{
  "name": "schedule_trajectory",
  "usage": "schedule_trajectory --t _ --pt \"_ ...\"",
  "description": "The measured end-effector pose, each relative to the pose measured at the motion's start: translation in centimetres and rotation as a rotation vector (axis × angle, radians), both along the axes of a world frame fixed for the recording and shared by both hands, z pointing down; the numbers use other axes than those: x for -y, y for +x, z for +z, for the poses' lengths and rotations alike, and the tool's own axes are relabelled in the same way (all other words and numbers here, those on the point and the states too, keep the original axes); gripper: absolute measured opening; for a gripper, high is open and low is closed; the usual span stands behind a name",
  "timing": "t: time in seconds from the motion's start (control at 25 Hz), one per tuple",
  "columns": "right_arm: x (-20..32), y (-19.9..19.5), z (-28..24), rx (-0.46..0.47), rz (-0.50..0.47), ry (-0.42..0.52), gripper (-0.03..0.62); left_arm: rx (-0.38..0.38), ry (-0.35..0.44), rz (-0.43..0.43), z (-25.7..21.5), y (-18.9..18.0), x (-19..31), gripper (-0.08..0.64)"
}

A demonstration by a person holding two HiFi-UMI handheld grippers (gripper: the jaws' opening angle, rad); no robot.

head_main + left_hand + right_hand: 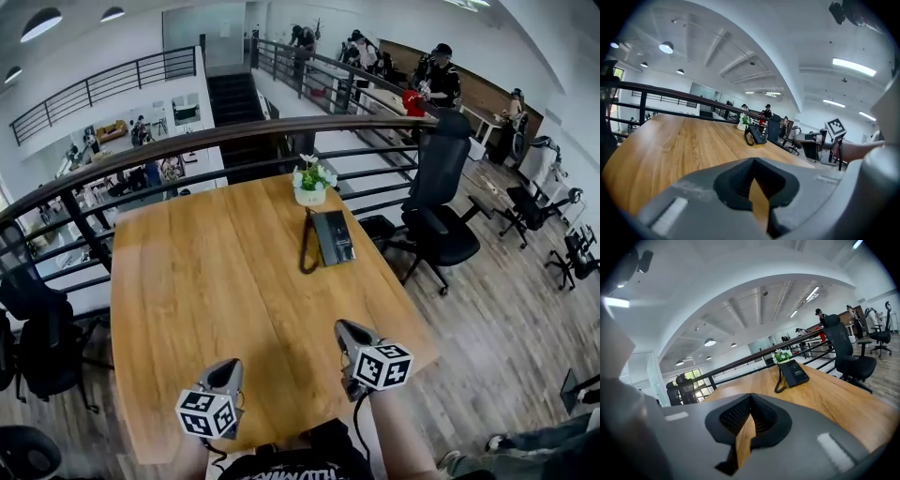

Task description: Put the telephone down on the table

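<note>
A black desk telephone (333, 237) lies flat on the wooden table (206, 281) near its far edge, its handset and coiled cord along its left side. It also shows far ahead in the left gripper view (756, 135) and closer in the right gripper view (796, 372). My left gripper (228, 364) hovers over the table's near edge, jaws shut with nothing between them (753, 160). To its right, my right gripper (344, 327) is also at the near edge, well short of the telephone, shut and empty (750, 397).
A small white pot of flowers (310, 183) stands just behind the telephone. A dark railing (187, 141) runs along the table's far side. A black office chair (436, 202) sits to the table's right, another (37, 328) to its left. People stand far behind.
</note>
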State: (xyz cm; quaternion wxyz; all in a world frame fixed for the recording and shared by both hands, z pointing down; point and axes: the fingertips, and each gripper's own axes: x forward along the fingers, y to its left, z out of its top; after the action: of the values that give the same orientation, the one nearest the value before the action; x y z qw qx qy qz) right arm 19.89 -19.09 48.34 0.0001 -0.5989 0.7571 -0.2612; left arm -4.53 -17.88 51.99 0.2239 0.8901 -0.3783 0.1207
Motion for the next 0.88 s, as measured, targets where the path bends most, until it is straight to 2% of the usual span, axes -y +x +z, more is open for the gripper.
schedule_trajectory --t 0.36,0.56,0.88 --pt "-8.0 -3.3 1.7 0.049 0.137 -0.017 -0.002 -0.015 -0.029 0.136 1.6 -2.3 -2.5 0.002" --pt "-10.6 -4.0 2.2 0.038 0.157 -0.035 0.0 -0.027 -0.033 0.176 1.8 -2.1 -3.5 0.002" --pt "-11.8 -4.7 2.1 0.036 0.149 -0.024 -0.002 -0.025 -0.027 0.215 1.8 -0.6 -4.7 0.002"
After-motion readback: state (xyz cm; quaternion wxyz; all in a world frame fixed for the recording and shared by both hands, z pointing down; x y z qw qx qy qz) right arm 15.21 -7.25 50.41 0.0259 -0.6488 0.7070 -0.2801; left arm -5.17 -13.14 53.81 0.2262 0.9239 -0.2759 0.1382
